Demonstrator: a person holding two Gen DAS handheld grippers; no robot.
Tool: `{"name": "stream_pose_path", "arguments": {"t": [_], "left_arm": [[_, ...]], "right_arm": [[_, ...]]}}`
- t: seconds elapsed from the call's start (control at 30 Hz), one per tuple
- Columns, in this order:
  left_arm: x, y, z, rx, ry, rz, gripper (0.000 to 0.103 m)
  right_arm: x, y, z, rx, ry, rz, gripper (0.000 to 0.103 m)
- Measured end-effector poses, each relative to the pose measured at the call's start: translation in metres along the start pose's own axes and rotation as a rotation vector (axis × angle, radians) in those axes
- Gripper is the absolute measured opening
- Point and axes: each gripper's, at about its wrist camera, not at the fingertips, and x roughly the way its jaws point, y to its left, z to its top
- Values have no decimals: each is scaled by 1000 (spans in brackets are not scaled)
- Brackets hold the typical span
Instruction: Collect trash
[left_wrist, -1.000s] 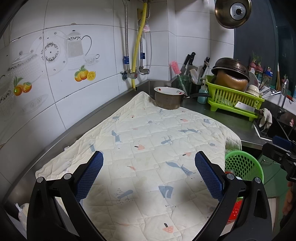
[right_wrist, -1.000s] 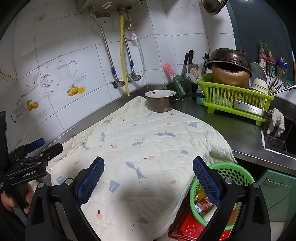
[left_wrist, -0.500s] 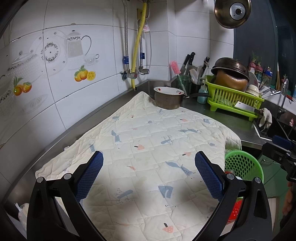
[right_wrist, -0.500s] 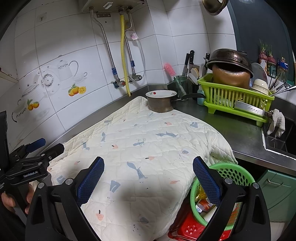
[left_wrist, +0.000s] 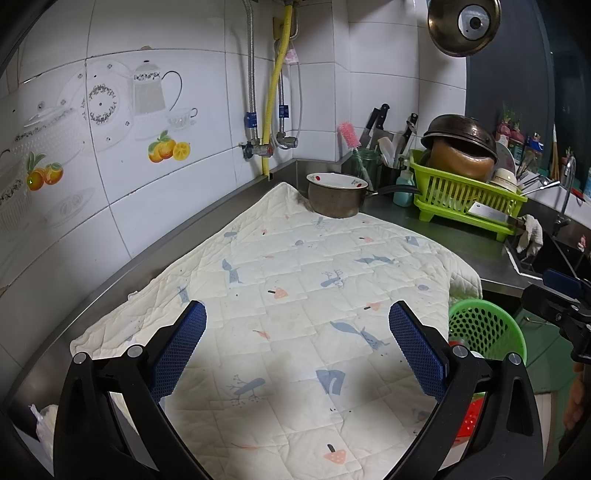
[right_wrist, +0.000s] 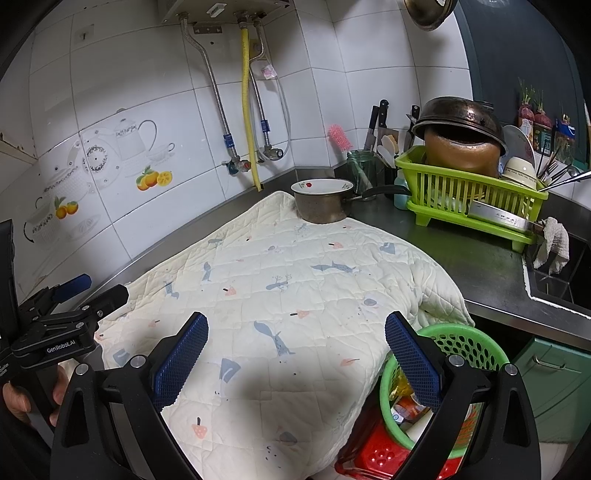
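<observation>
A green mesh trash basket (right_wrist: 469, 347) stands on the floor by the counter's front right corner, holding wrappers and packaging (right_wrist: 406, 402); it also shows in the left wrist view (left_wrist: 484, 328). My left gripper (left_wrist: 297, 339) is open and empty above a cream quilted cloth (left_wrist: 295, 295). My right gripper (right_wrist: 295, 345) is open and empty above the same cloth (right_wrist: 277, 288), its right finger over the basket's rim. The left gripper shows at the left edge of the right wrist view (right_wrist: 70, 299). No loose trash shows on the cloth.
A metal pot (left_wrist: 336, 195) sits at the cloth's far end. A green dish rack (left_wrist: 465, 199) with a brown pot stands at the back right, knives and brushes behind. A sink (right_wrist: 561, 280) lies right. A red crate (right_wrist: 373, 450) sits under the basket.
</observation>
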Motion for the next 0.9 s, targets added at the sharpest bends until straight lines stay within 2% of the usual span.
{"name": "stream_pose_path", "arguments": {"t": [0.9], "left_arm": [[0,4,0,-2,-8,-2,98]], "right_arm": [[0,-2,-2,0,1,4,93]]}}
